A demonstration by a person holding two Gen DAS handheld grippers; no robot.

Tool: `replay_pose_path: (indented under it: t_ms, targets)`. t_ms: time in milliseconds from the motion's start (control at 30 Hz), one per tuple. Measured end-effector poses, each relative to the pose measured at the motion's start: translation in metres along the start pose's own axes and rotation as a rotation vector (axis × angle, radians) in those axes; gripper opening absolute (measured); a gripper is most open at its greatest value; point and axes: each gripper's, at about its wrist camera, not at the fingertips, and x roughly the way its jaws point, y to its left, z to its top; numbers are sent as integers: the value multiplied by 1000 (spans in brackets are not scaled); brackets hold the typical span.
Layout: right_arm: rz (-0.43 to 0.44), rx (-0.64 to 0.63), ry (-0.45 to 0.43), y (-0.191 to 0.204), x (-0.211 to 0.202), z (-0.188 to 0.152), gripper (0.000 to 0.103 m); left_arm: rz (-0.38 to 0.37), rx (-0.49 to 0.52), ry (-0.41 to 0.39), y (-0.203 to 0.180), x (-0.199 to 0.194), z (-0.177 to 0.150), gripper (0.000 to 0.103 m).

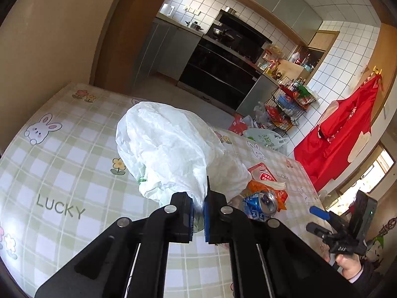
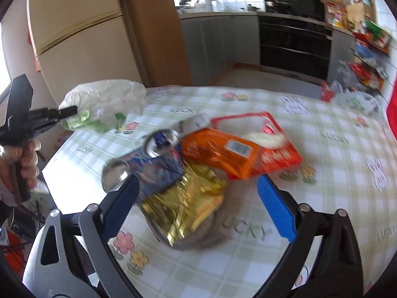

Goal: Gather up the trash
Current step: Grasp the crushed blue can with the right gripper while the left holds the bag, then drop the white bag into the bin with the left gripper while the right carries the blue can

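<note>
Left wrist view. The left gripper [image 1: 198, 213] has its jaws drawn close on a gathered fold of the white plastic bag [image 1: 168, 146], which billows ahead of the fingers above the table [image 1: 57, 173], a surface under a green checked cloth with rabbits, flowers and the word LUCKY. Green material shows through the bag's lower side. Toward the table's right edge lies the trash: a crushed blue can [image 1: 260, 204] nearest the camera, an orange wrapper [image 1: 266, 188] just behind it, and a red packet [image 1: 263, 172] beyond that. The right gripper [image 1: 316, 219] appears off the right edge of the table, its fingers spread apart, held by a hand [image 1: 349, 264]. A red apron [image 1: 345, 134] hangs on the wall behind.

Right wrist view. The picture is motion-blurred. The right gripper [image 2: 198, 198] is wide open, its blue pads either side of a gold wrapper [image 2: 183, 206] lying on the table [image 2: 322, 173]; contact with it cannot be determined. The can [image 2: 148, 164] lies beside the left finger, touching the gold wrapper. The orange wrapper [image 2: 218, 154] overlaps the red packet [image 2: 270, 146], apparently with something white in its window. Near the table's far left corner, the left gripper [image 2: 72, 111] holds the bag [image 2: 104, 104] raised off the cloth.
</note>
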Motion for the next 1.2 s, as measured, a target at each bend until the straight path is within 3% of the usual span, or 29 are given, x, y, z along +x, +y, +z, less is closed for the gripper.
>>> replay_pose_path:
  t_ms: [167, 600, 667, 1200]
  targets:
    - [53, -73, 35, 23, 38, 24, 83, 22, 3, -38, 8, -24, -24, 6]
    - [95, 7, 165, 32, 103, 31, 65, 41, -16, -65, 26, -51, -57, 6]
    - [89, 14, 164, 33, 103, 31, 58, 35, -13, -65, 25, -52, -57, 6]
    - [-7, 40, -56, 28, 19, 26, 57, -33, 60, -73, -7, -74, -60, 6]
